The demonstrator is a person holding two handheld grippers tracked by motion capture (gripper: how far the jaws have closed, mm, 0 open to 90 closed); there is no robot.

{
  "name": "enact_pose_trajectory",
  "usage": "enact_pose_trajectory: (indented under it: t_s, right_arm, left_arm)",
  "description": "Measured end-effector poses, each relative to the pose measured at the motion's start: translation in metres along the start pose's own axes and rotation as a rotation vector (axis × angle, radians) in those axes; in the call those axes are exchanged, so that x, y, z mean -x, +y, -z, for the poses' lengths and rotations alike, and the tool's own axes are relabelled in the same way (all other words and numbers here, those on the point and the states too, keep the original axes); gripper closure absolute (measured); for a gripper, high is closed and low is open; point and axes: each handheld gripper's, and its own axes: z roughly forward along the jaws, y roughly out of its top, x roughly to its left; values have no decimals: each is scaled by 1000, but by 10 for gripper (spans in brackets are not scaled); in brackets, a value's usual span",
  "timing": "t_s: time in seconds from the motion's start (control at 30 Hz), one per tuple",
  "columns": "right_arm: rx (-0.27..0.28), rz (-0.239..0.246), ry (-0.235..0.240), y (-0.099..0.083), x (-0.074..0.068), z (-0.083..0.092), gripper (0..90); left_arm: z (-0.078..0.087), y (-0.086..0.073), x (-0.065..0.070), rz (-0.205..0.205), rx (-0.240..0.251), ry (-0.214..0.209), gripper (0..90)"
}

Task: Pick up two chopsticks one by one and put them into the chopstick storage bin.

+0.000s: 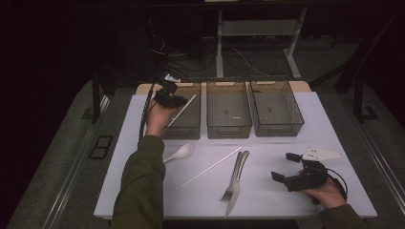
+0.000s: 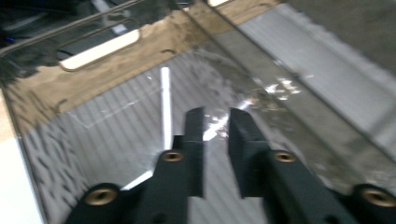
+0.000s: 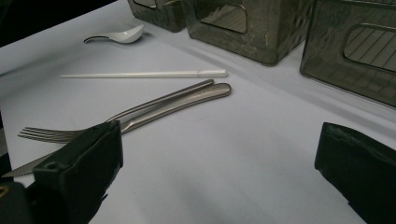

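Over left bin [image 1: 191, 128] | chopstick [image 2: 165, 100] lower end hidden behind jaws

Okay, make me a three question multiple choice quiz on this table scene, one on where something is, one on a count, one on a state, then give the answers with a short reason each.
1. Where does the white chopstick near the left gripper lie?
A. in the left bin
B. in the middle bin
C. on the floor

2. How many bins stand on the table?
A. two
B. three
C. five

3. How are the right gripper jaws?
A. shut on the fork
B. shut on the spoon
C. wide apart with nothing between

Answers: 1 A, the chopstick rests inside that bin. 2 B, three stand side by side. 3 C, the right gripper view shows only bare table between them.
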Motion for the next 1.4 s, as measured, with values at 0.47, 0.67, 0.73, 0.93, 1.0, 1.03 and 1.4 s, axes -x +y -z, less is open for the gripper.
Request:
enact_pose_trajectory:
  t_s: [0.47,0.67,0.73,0.93,1.0,1.03,1.4]
  right_arm:
    - [1,-2,-6,0,1,0,11]
    - [4,-1,-5,1,0,-1,11]
    - [4,-3,-5,1,0,-1,11]
    - [3,-2,-5,1,1,-1,11]
    - [5,-6,-7,1,1,-1,11]
    - [5,-6,-8,1,1,-2,11]
    - [7,1,-11,2,1,-1,11]
  left_arm:
    - [49,6,40,-86,129,-180,404]
    - [59,-1,65,-152,141,-203,335]
    - [60,-5,73,-165,139,-206,312]
    - [58,-19,93,-181,130,-222,265]
    - [57,-25,100,-190,132,-229,262]
    - [56,-28,103,-194,129,-236,261]
    - [49,-58,130,-208,134,-265,243]
